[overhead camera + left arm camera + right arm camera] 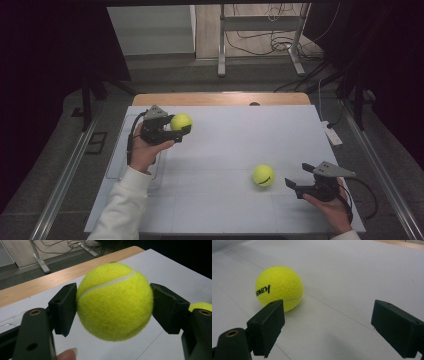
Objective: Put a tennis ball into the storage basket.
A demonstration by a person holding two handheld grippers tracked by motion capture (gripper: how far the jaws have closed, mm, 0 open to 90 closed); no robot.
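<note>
A yellow tennis ball hangs above the left part of the white table, clamped between both black jaws of my left gripper. In the left gripper view that ball sits pressed between the two pads. A second yellow tennis ball with black lettering rests on the table right of centre. My right gripper stands open just right of it, low near the table. In the right gripper view that ball lies beyond the left jaw, outside the wide gap.
The white board covers a wooden table whose far edge shows. A clear flat tray lies at the board's left edge. A small white device lies off the right edge. Metal frame legs and cables stand on the floor beyond.
</note>
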